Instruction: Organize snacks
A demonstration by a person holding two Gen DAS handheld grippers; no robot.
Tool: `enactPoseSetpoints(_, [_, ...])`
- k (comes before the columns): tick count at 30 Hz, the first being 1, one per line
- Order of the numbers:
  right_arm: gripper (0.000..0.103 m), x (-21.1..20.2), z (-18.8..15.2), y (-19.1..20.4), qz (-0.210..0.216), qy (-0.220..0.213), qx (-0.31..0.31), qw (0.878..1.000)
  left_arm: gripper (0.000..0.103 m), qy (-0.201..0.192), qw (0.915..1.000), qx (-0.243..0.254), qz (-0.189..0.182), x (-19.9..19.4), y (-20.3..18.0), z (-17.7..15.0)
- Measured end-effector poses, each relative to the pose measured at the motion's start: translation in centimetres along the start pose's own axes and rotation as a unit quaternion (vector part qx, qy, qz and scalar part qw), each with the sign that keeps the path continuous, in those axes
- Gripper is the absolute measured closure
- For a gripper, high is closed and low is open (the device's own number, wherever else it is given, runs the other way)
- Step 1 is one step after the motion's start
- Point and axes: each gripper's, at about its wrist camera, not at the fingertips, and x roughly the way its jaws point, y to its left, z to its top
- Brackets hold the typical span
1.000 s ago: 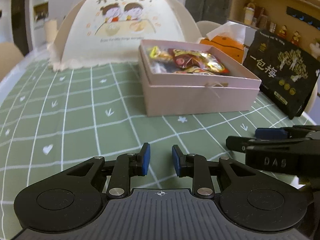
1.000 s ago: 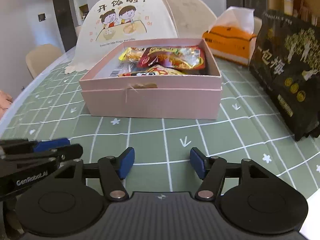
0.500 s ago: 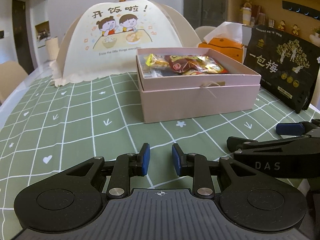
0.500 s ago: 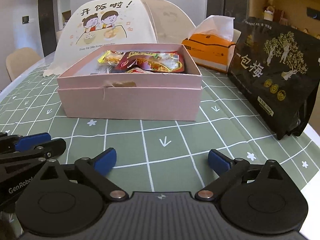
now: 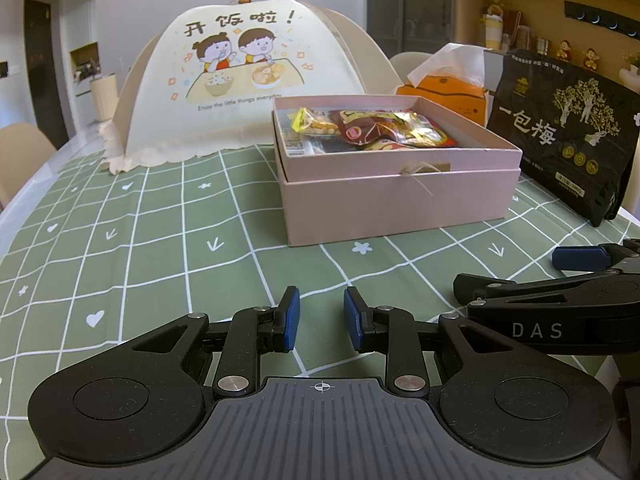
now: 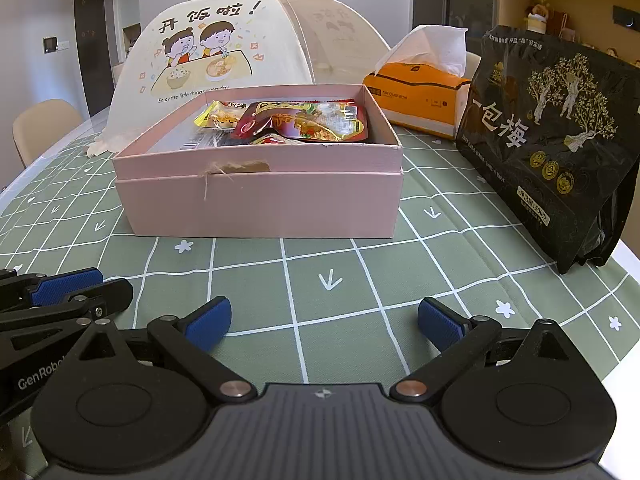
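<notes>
A pink box (image 5: 400, 196) (image 6: 260, 200) stands open on the green checked tablecloth and holds several snack packets, among them a red one (image 5: 384, 130) (image 6: 308, 120) and a yellow one (image 5: 312, 120) (image 6: 218, 114). A tall black snack bag (image 5: 560, 132) (image 6: 552, 132) stands upright to the right of the box. My left gripper (image 5: 318, 318) hovers low near the table's front edge with a narrow gap between its blue pads, empty. My right gripper (image 6: 324, 324) is beside it on the right, wide open and empty. Both are well short of the box.
A cream mesh food cover (image 5: 244, 76) (image 6: 224, 52) stands behind the box on the left. An orange tissue box (image 5: 448, 88) (image 6: 420, 88) sits behind it on the right. The table's right edge (image 6: 624, 252) runs close by the black bag. Shelves stand beyond.
Both grippers have pulled back and lowered, so the box looks farther off. My right gripper has opened wider. My left gripper's gap is unchanged.
</notes>
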Motion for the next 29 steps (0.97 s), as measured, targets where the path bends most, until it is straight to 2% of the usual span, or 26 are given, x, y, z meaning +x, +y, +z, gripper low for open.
enactPoseSetpoints(29, [0.003,0.01,-0.01,-0.02,0.000,0.000,0.000,1.000,0.074,0.001,1.0000,-0.009,-0.002,-0.03,0.11,0.01])
